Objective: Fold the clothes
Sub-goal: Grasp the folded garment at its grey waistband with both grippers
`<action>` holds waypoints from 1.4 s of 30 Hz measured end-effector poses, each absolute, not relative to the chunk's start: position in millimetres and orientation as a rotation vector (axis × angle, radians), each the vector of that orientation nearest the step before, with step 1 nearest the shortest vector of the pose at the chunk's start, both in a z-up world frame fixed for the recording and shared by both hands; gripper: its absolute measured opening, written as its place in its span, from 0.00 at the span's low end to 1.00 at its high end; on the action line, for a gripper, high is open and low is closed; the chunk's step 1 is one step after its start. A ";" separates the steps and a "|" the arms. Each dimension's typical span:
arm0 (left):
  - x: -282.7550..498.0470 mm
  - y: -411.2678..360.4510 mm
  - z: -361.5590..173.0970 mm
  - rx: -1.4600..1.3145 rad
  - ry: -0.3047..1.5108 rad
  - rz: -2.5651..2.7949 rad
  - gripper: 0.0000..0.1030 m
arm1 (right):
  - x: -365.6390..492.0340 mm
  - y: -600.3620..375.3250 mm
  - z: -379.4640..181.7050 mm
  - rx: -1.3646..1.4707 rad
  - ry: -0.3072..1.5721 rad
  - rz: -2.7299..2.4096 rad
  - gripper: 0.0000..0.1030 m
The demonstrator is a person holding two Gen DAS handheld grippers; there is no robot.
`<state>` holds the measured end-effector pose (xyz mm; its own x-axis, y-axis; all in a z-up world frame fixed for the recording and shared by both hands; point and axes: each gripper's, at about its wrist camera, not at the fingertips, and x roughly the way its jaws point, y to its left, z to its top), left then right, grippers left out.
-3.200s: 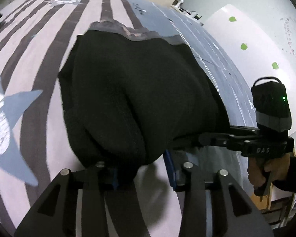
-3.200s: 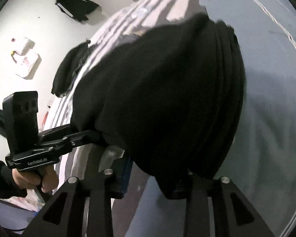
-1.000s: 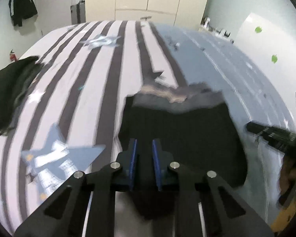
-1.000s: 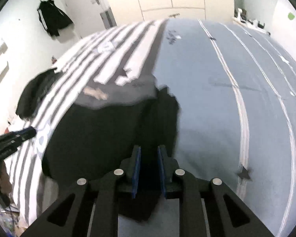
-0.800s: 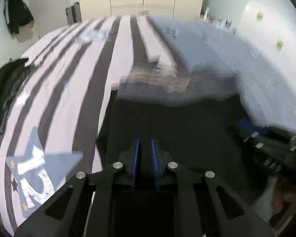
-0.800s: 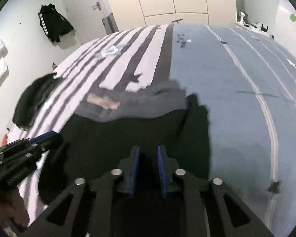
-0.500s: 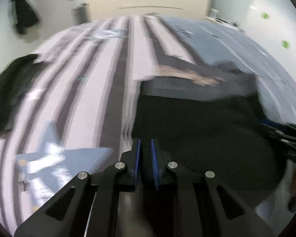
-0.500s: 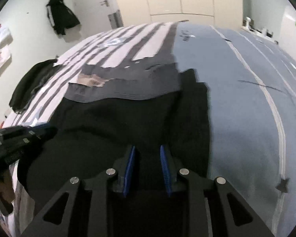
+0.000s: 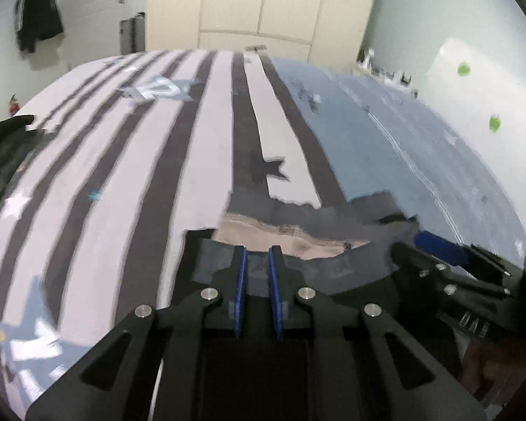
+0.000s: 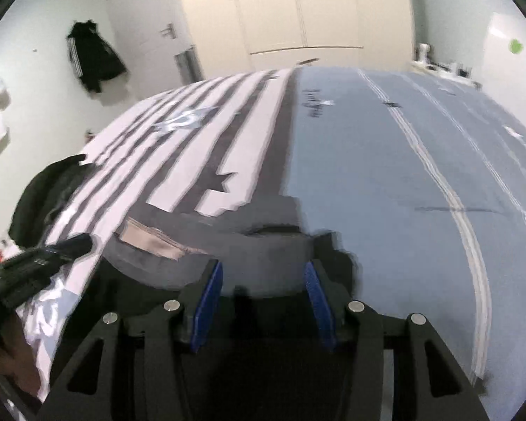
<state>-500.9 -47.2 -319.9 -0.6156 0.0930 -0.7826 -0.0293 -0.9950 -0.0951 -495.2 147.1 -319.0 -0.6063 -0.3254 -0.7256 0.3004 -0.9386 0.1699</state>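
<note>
The black garment with a grey band (image 9: pixel 333 266) lay flat on the striped and blue bedspread (image 9: pixel 129 175), just ahead of both tools. My left gripper (image 9: pixel 255 256) was nearly closed, seemingly pinching the near hem; my right gripper (image 10: pixel 263 277) stood wide apart, holding nothing. To finish this fold well, I judged I should release low and smooth the edge squarely. No containers were visible; another dark garment pile (image 10: pixel 45 200) sat at the bed's left edge.

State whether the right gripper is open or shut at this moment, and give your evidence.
Open. In its own wrist view the right gripper has its blue pads set wide apart, with the dark garment lying on the bed between them, ungripped.
</note>
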 end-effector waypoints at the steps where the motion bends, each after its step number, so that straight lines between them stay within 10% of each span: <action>1: -504.9 -48.7 -334.2 -1.384 -0.108 2.741 0.12 | -498.7 139.0 -331.0 1.163 -0.004 -2.539 0.44; 11: -506.1 -111.1 -338.0 -1.444 -0.255 2.856 0.09 | -516.3 168.9 -353.6 1.179 -0.017 -2.624 0.24; 37: -377.5 -59.6 -318.8 -1.340 -0.098 2.759 0.02 | -390.0 188.3 -355.8 1.283 0.053 -2.555 0.33; 39: -377.1 -63.2 -315.5 -1.358 -0.095 2.772 0.02 | -394.5 213.5 -360.8 1.350 -0.008 -2.590 0.53; 41: -382.6 -78.6 -304.7 -1.383 -0.188 2.830 0.12 | -404.8 226.7 -358.5 1.392 -0.067 -2.571 0.54; 42: -384.5 -86.5 -301.0 -1.388 -0.254 2.843 0.32 | -408.8 228.9 -355.9 1.405 -0.076 -2.564 0.54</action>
